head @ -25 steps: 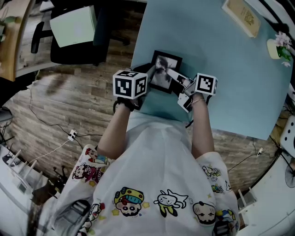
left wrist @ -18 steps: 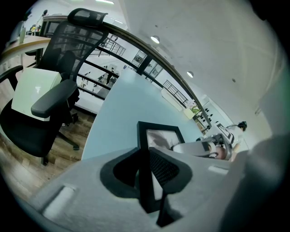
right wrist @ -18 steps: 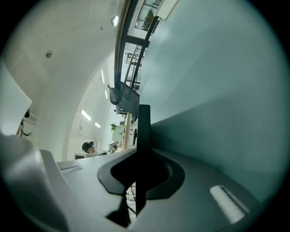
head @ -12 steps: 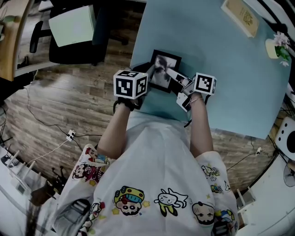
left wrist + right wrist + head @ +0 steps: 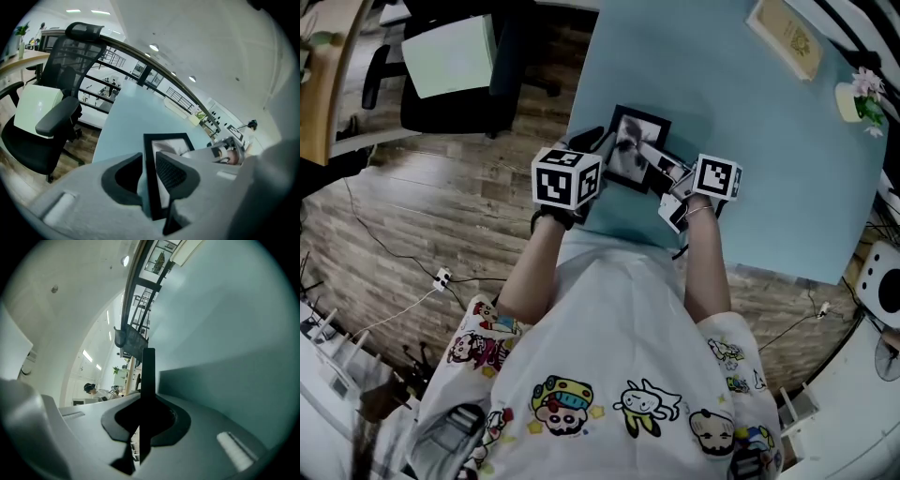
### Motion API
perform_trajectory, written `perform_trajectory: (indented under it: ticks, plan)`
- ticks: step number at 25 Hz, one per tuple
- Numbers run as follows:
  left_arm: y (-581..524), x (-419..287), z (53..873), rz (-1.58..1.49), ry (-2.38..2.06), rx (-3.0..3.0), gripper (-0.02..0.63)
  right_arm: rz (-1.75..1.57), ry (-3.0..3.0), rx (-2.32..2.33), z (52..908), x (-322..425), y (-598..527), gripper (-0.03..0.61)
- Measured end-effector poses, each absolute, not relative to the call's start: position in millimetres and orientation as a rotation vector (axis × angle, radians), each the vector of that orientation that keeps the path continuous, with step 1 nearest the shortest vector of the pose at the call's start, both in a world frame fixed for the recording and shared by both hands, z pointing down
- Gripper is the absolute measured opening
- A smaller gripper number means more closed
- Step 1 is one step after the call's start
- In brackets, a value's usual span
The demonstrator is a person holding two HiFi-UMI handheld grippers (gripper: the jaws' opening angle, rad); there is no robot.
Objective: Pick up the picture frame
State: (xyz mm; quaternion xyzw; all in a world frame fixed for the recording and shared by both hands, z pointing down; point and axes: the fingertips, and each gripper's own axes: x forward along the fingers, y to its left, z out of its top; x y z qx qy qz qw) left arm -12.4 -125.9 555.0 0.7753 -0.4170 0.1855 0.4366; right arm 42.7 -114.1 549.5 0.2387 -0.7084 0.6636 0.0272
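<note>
right claw (image 5: 140, 416) gripping picture frame (image 5: 636, 141), left claw (image 5: 149, 165) opening around it, book (image 5: 787, 36) beyond

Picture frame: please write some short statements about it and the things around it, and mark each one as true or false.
1. The picture frame is near the edge of the table closest to the person. True.
2. The right tongs hold nothing. False: they are shut on the frame's thin edge.
3. A pot with flowers stands on the table, far from the frame. True.
4. The left tongs are far from the frame. False: the frame's edge stands between them, and they are opening.
5. The office chair stands on the table. False: it stands on the wooden floor beside the table.
</note>
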Motion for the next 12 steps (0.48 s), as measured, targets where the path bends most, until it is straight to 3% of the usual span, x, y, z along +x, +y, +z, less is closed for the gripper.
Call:
perform_trajectory:
  ticks: [12]
  plan:
    - [-154.9, -26.9, 487.1, 0.413, -1.137, 2.101, 0.087, 1.924, -2.345, 0.805, 495.2, 49.0, -128.3, 0.037]
